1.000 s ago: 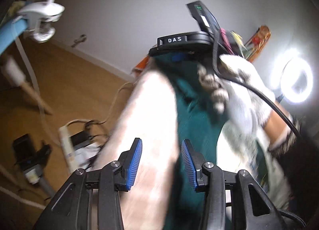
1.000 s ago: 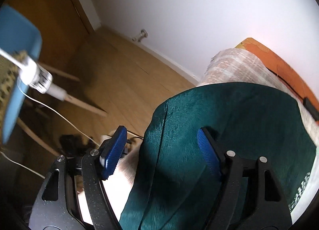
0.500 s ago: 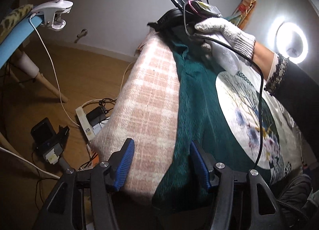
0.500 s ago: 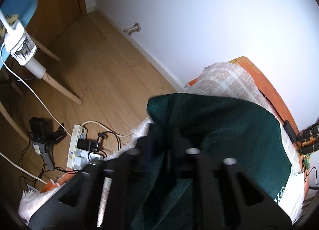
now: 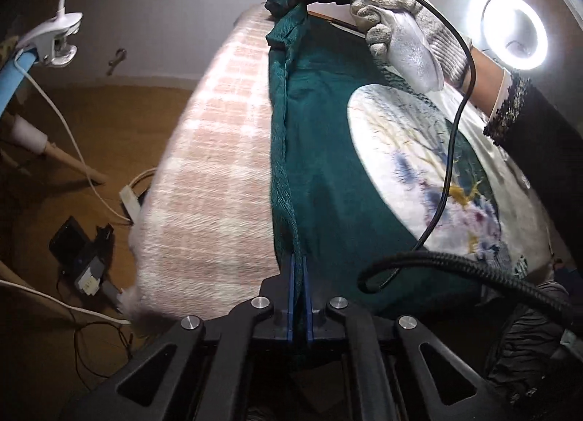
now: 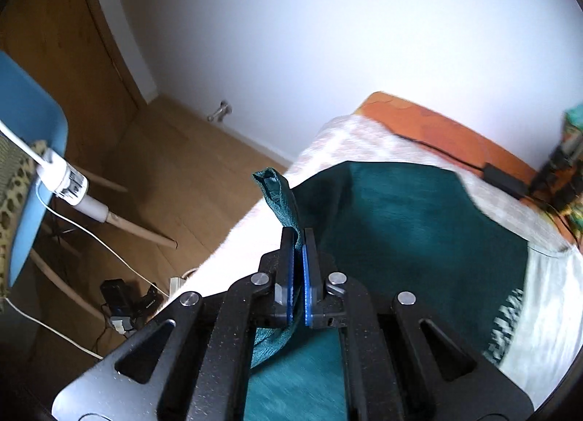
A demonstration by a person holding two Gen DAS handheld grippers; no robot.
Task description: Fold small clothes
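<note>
A dark green garment (image 5: 320, 173) with a round white print (image 5: 419, 166) lies on a pink checked blanket (image 5: 218, 166). My left gripper (image 5: 298, 264) is shut on the near end of the garment's left edge. My right gripper (image 6: 298, 238) is shut on the far end of the same edge (image 6: 277, 195), which stands up in a fold above the jaws. In the left wrist view the right gripper (image 5: 291, 2) shows at the top, held by a gloved hand (image 5: 404, 31). The garment (image 6: 419, 238) spreads to the right in the right wrist view.
The blanket (image 6: 349, 144) covers a table with an orange edge (image 6: 437, 129). A ring light (image 5: 513, 31) glows at the right. On the wooden floor (image 5: 109, 122) at the left are a power strip (image 5: 129, 198), cables and a blue chair (image 6: 25, 151) with a clamp lamp (image 5: 54, 42).
Both grippers were open over the garment's left edge and have closed on it. The right gripper has lifted its end of the edge into a fold.
</note>
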